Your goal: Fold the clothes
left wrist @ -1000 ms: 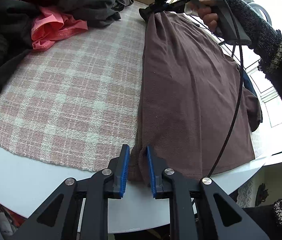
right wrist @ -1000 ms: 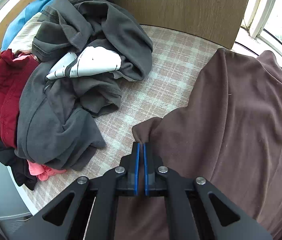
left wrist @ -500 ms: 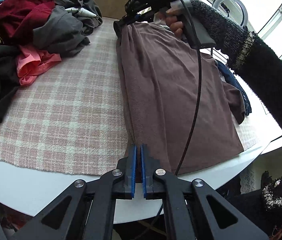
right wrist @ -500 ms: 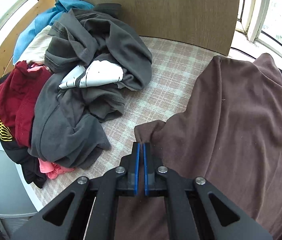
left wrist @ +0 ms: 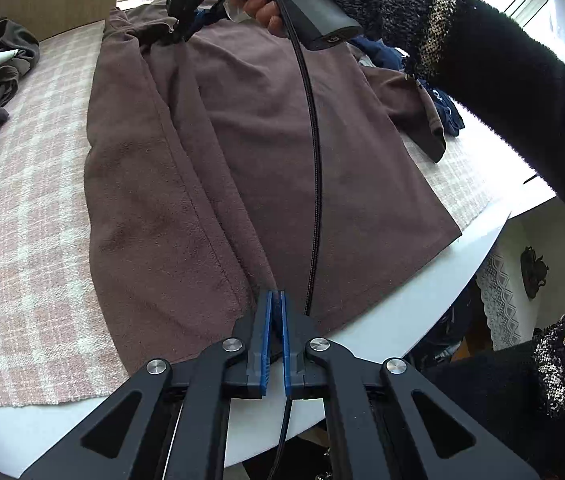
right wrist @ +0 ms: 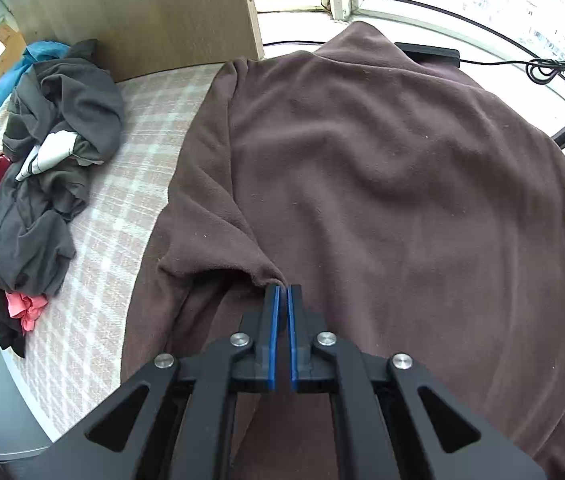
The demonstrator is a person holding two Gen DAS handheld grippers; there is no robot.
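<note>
- Left wrist view shows the brown shirt (left wrist: 266,152) spread flat on the checked cloth (left wrist: 22,216) over the white bench (left wrist: 422,300), one long side strip doubled in over the body.
- Left gripper (left wrist: 275,300) has its fingers nearly closed, pinching the hem at the near edge.
- Right gripper (right wrist: 282,296) has its fingers equally tight on the fabric edge at the far, shoulder end; the right hand (left wrist: 262,4) shows above that end.
- Judged step: carrying the side strip across. Both ends should travel together, keeping the edge taut and parallel to the far side, then lay down before release.
- Cable (left wrist: 314,168) trails across the shirt and could snag.
- Unfolded pile (right wrist: 46,168) lies well apart.
</note>
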